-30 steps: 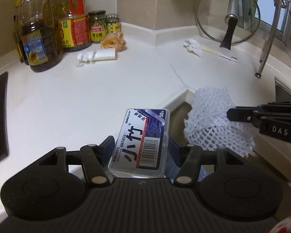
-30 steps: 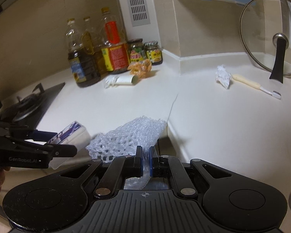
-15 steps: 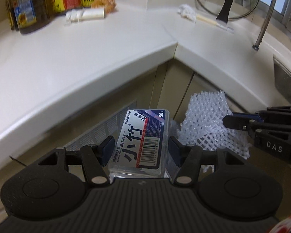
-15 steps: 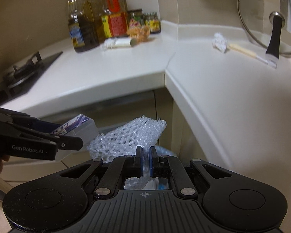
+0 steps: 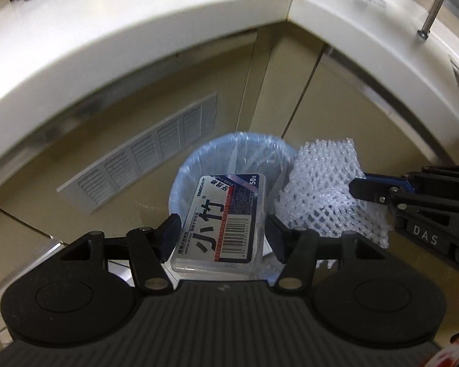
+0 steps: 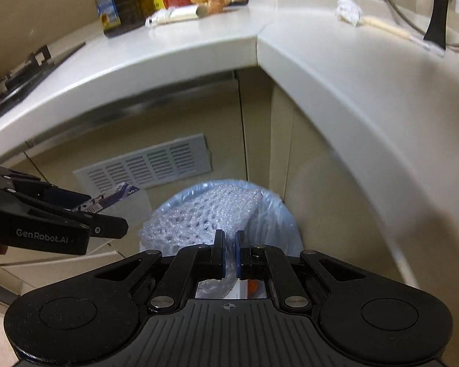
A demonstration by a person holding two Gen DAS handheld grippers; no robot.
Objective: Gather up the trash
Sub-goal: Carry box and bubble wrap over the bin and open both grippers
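My left gripper [image 5: 222,229] clamps the clear plastic box [image 5: 222,224]; my right gripper [image 6: 229,252] pinches the white foam net [image 6: 205,214]. Both hang over the lined bin [image 5: 186,165].

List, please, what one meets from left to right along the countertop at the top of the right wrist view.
Gas stove → oil bottle → white tube → crumpled white paper → toothbrush → glass lid.
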